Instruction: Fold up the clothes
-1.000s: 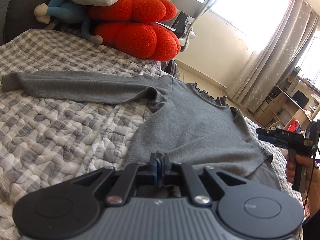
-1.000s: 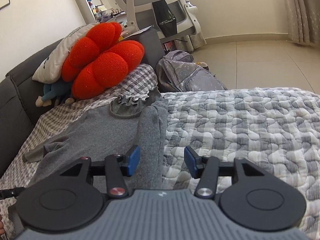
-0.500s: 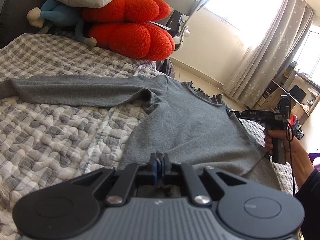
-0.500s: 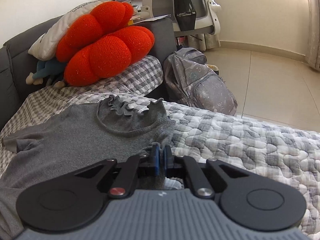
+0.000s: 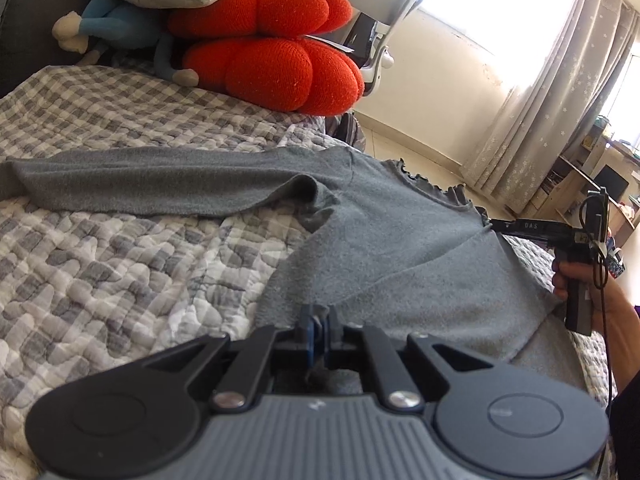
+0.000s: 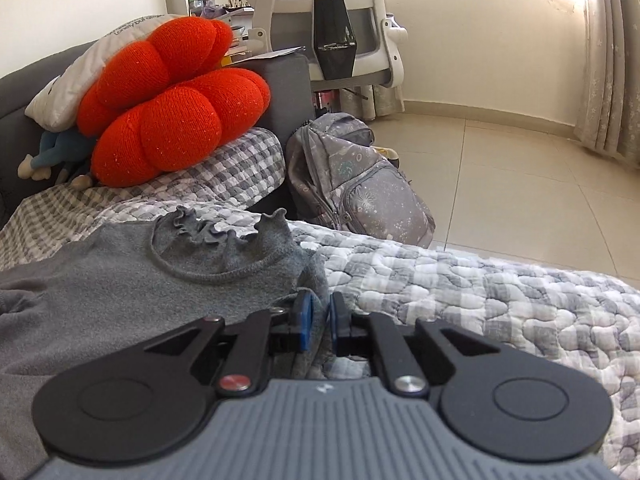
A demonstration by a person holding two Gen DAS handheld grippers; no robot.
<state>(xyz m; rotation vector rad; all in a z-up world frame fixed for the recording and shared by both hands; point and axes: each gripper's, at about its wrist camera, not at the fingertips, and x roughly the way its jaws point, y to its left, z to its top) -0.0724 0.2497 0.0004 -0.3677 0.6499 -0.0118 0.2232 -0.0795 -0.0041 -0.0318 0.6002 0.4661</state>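
One grey long-sleeved top (image 5: 384,240) lies flat on the quilted grey-and-white checked bed cover (image 5: 100,280), frilled collar (image 6: 208,236) toward the bed's far edge beside the floor, hem toward the left gripper; body's long axis runs hem to collar, one sleeve (image 5: 152,184) stretched straight out sideways across the quilt, the other sleeve folded over the body in a diagonal crease. Left gripper (image 5: 318,326) clenched on a bunch of hem fabric, jaws pressed together. Right gripper (image 6: 318,320) at the shoulder edge just below the collar, blue pads a little apart with grey fabric between them; jaws have just been opening after a full close, pads not clearly pressing. Versus a second ago: right gripper moved from beside the folded sleeve with jaws wide up to the shoulder, and in the left view it went from well off the top's edge to touching it near the collar; left grip unchanged. Writing: white "DAS" on the right gripper's body in the left view; print on the white pillow (image 6: 96,60) starts "Lovely", rest unclear. Red knitted cushion (image 6: 168,108), blue plush toy (image 5: 116,28), grey backpack (image 6: 356,176), office chair (image 6: 328,20) behind.
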